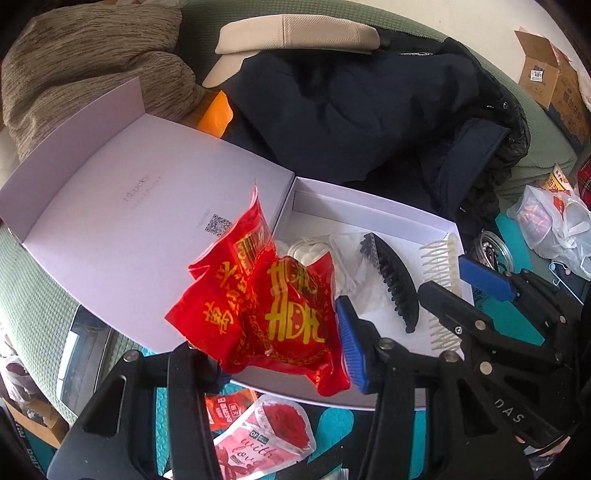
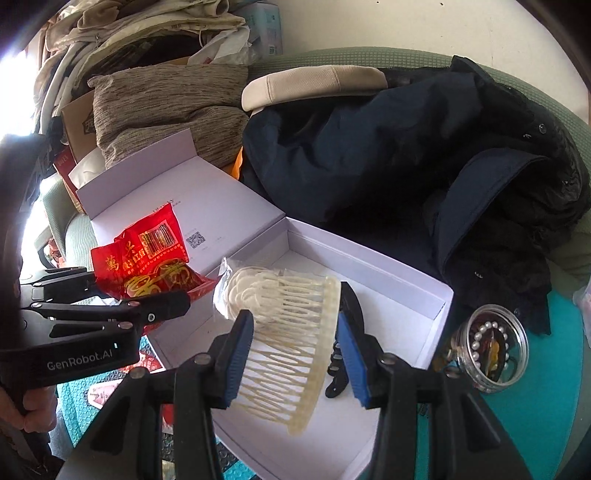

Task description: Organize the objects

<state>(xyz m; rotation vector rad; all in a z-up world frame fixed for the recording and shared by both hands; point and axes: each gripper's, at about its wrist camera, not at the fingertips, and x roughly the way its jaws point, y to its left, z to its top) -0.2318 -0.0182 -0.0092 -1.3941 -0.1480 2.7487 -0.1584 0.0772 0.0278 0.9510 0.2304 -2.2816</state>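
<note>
- Left wrist view: the left gripper (image 1: 280, 354) is clamped on a crinkled red foil packet with gold characters (image 1: 273, 306), held at lower centre over the near left corner of the open white cardboard box (image 1: 369, 210).
- Right wrist view: the right gripper (image 2: 295, 354) is clamped on a cream plastic hair comb with long teeth (image 2: 295, 332), at centre frame above the box's tray (image 2: 388, 266).
- Inside the tray lie a black plastic claw hair clip (image 1: 391, 280) and a clear bag of white round pads (image 1: 314, 251), both partly covered by the held things.
- The box's flat lid (image 1: 129, 206) spreads open toward the left of the frame, with a small QR code printed on it.
- A dark navy padded jacket (image 1: 369, 103) crowds the tray's far edge, with a beige cap (image 1: 295, 33) above it and a brown woven cushion (image 1: 92, 59) at upper left.
- Right of the tray, low in the right wrist view, a clear round jar of pearl beads (image 2: 491, 347) sits on the teal mat (image 2: 554, 406).
- A pink "with love" sachet (image 1: 266, 439) lies at the bottom of the left wrist view.
</note>
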